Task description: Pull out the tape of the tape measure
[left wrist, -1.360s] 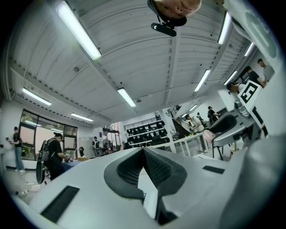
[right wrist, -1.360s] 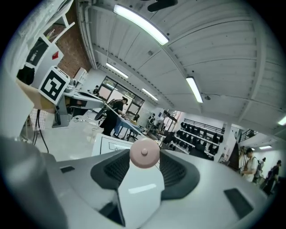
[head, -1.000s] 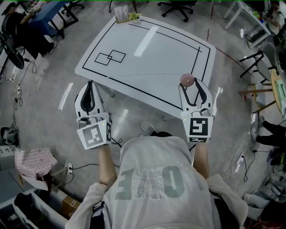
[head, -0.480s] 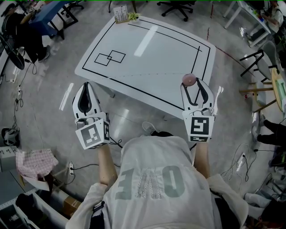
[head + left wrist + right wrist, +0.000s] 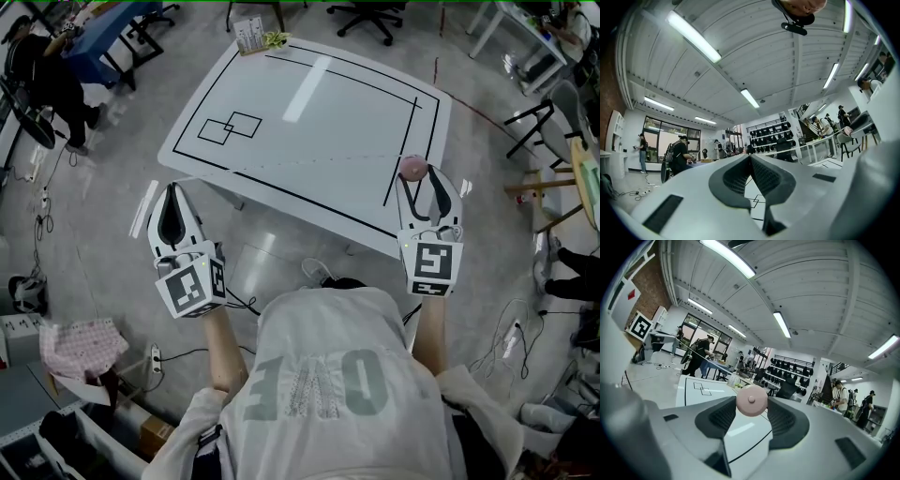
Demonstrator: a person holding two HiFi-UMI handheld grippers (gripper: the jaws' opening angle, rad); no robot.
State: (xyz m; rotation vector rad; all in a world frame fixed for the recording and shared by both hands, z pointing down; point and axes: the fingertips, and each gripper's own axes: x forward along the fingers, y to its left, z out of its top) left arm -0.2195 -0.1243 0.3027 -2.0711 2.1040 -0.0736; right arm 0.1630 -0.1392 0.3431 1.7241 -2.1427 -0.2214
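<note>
A round pink tape measure [image 5: 412,168] sits between the jaws of my right gripper [image 5: 423,178], above the near right corner of the white table [image 5: 309,103]. In the right gripper view the pink tape measure [image 5: 751,400] is pressed between both pads of the right gripper [image 5: 751,405]. A thin pale tape [image 5: 319,163] runs left from it across the table towards my left gripper [image 5: 172,187]. That gripper hangs over the floor off the table's near left edge. In the left gripper view, the left gripper [image 5: 750,157] has its jaws together; the tape's end is too thin to see there.
Black outlines and two small squares [image 5: 231,126] are drawn on the table. A small stand and plant [image 5: 255,36] sit at its far edge. Office chairs [image 5: 370,13], desks and people ring the table. Cables [image 5: 323,272] lie on the grey floor.
My right gripper has moved right with the tape measure, past the table's inner black line. My left gripper has drifted slightly left. The stretch of tape between them is longer.
</note>
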